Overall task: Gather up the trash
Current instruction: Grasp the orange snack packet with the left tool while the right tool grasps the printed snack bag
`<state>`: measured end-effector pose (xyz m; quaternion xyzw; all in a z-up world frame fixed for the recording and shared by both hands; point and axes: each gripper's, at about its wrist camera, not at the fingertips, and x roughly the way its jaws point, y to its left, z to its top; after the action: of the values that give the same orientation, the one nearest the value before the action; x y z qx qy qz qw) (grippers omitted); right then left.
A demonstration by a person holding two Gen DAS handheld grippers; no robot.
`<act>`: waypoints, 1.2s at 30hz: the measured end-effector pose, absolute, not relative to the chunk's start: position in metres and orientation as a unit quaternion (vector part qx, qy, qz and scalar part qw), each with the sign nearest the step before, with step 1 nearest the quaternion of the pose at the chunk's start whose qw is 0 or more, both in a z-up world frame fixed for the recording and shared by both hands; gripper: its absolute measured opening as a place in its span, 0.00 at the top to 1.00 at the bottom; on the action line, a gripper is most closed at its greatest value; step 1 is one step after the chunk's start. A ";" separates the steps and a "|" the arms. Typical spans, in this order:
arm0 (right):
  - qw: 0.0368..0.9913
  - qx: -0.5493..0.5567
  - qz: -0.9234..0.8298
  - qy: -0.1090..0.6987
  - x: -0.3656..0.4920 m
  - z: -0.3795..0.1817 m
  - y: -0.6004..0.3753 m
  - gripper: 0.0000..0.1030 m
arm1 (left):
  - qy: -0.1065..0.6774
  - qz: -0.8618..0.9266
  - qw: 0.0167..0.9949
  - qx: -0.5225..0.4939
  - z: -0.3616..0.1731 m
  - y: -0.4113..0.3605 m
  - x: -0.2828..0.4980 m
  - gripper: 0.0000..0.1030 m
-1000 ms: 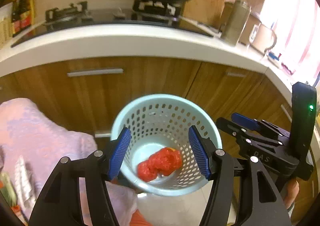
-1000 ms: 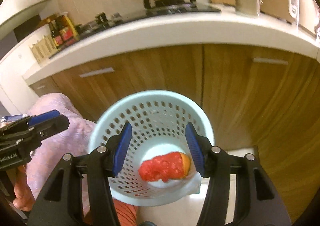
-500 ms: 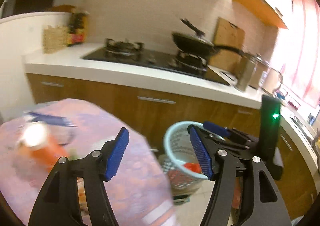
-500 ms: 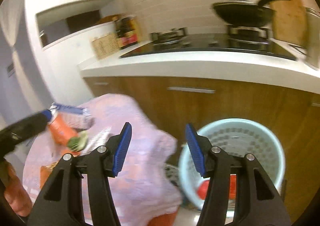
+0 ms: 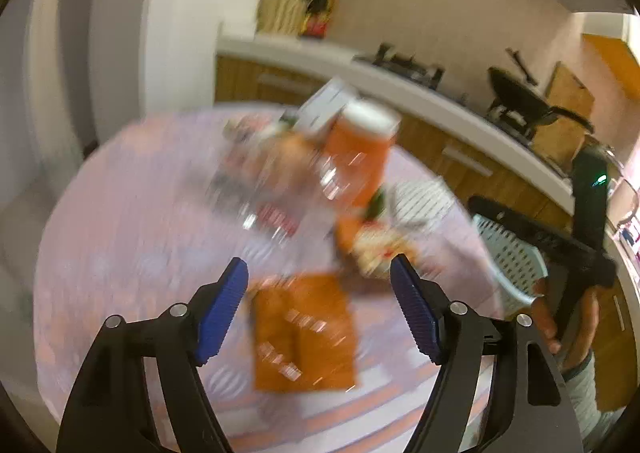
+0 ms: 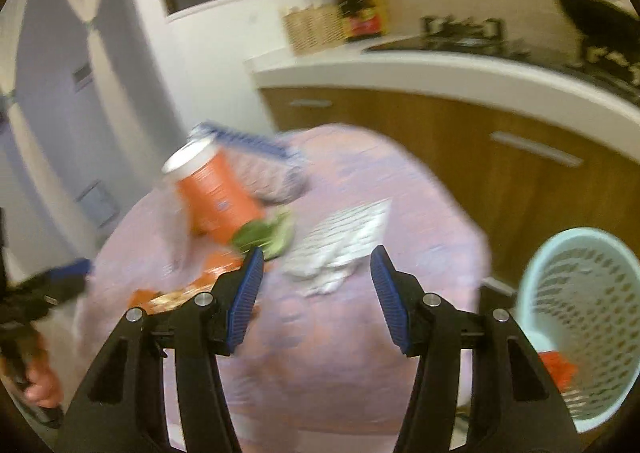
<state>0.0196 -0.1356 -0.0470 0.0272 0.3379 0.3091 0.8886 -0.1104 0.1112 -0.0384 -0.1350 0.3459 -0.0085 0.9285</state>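
My left claw (image 5: 319,315) had just been opening and stood spread and empty over a flat orange packet (image 5: 305,333), its long side running away from me, on the round table's (image 5: 120,237) pink cloth. My right claw (image 6: 316,295) was also spread, holding nothing, with a white striped wrapper (image 6: 340,243) lying flat just beyond its tips. Farther off an orange cylinder (image 6: 218,193) with a white cap leaned up-left beside a crumpled green scrap (image 6: 266,237), and the perforated pale-blue basket (image 6: 580,317) stood on the floor right of the table; blur hid finer texture.
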 end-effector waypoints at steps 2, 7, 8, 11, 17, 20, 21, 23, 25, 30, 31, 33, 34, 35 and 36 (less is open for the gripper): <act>0.880 0.015 0.330 0.342 0.010 -0.054 -0.118 0.46 | 0.362 -0.014 0.920 -0.147 -0.052 0.116 -0.110 0.28; 0.870 -0.002 0.336 0.360 -0.001 -0.066 -0.092 0.43 | 0.386 -0.009 0.912 -0.137 -0.069 0.113 -0.101 0.23; 0.870 -0.004 0.333 0.364 -0.001 -0.068 -0.089 0.42 | 0.390 -0.007 0.911 -0.133 -0.072 0.112 -0.099 0.22; 0.867 -0.011 0.318 0.383 0.001 -0.075 -0.083 0.41 | 0.409 -0.003 0.905 -0.115 -0.083 0.105 -0.095 0.23; 0.860 -0.026 0.301 0.411 0.009 -0.087 -0.071 0.41 | 0.428 0.008 0.900 -0.080 -0.092 0.094 -0.091 0.28; 0.860 -0.033 0.298 0.412 0.008 -0.088 -0.067 0.41 | 0.427 0.021 0.902 -0.059 -0.093 0.088 -0.090 0.42; 0.860 -0.033 0.298 0.412 0.010 -0.089 -0.068 0.41 | 0.426 0.023 0.903 -0.052 -0.093 0.086 -0.090 0.44; 0.859 -0.032 0.297 0.416 0.011 -0.090 -0.067 0.41 | 0.424 0.026 0.904 -0.046 -0.093 0.086 -0.090 0.46; 0.857 -0.030 0.296 0.420 0.013 -0.092 -0.068 0.38 | 0.419 0.025 0.906 -0.048 -0.093 0.086 -0.093 0.52; 0.854 -0.043 0.287 0.432 0.017 -0.096 -0.058 0.32 | 0.412 0.020 0.909 -0.054 -0.089 0.092 -0.098 0.54; 0.855 -0.053 0.281 0.432 0.018 -0.097 -0.054 0.32 | 0.410 0.020 0.910 -0.054 -0.089 0.092 -0.098 0.54; 0.858 -0.082 0.264 0.433 0.017 -0.098 -0.042 0.31 | 0.407 0.015 0.912 -0.053 -0.087 0.091 -0.099 0.54; 0.859 -0.091 0.258 0.433 0.015 -0.098 -0.037 0.31 | 0.407 0.012 0.912 -0.052 -0.087 0.091 -0.100 0.54; 0.860 -0.101 0.252 0.432 0.014 -0.099 -0.032 0.30 | 0.407 0.010 0.912 -0.050 -0.087 0.092 -0.102 0.54; 0.860 -0.110 0.250 0.431 0.013 -0.100 -0.026 0.30 | 0.405 0.008 0.913 -0.050 -0.087 0.093 -0.104 0.54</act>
<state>0.0127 -0.0265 -0.0996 -0.1105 0.4305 0.2499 0.8602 -0.1040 0.0933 -0.0870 -0.0501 0.4049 0.0083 0.9130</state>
